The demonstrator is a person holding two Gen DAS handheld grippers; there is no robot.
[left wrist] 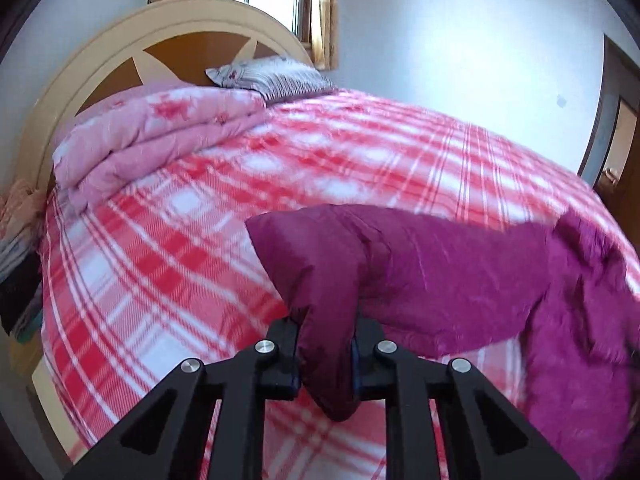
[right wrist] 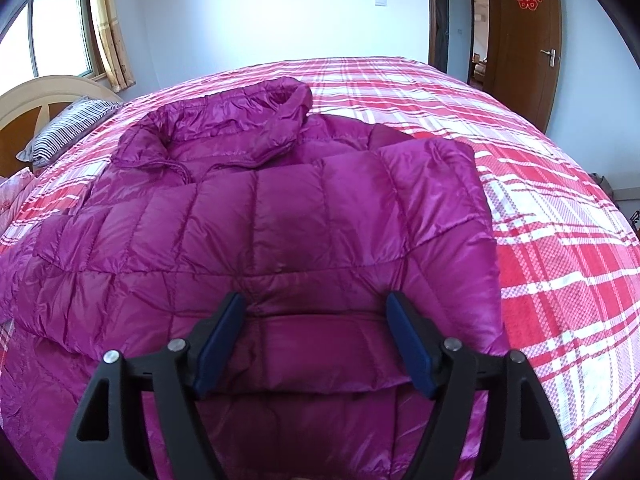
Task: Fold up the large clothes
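Observation:
A magenta quilted down jacket [right wrist: 280, 216] lies on the bed with its hood [right wrist: 240, 120] at the far side. One sleeve is folded across its front. In the left wrist view my left gripper [left wrist: 326, 354] is shut on a bunched sleeve end of the jacket [left wrist: 420, 272] and holds it lifted above the bedspread. In the right wrist view my right gripper [right wrist: 316, 344] is open, its blue-padded fingers [right wrist: 218, 344] apart just above the jacket's near hem, holding nothing.
The bed is covered by a red and white plaid bedspread [right wrist: 560, 240]. A folded pink quilt [left wrist: 160, 140] and a striped pillow [left wrist: 276, 78] lie by the cream headboard [left wrist: 80, 80]. A window [right wrist: 56, 28] is at the left, a brown door [right wrist: 524, 28] at the right.

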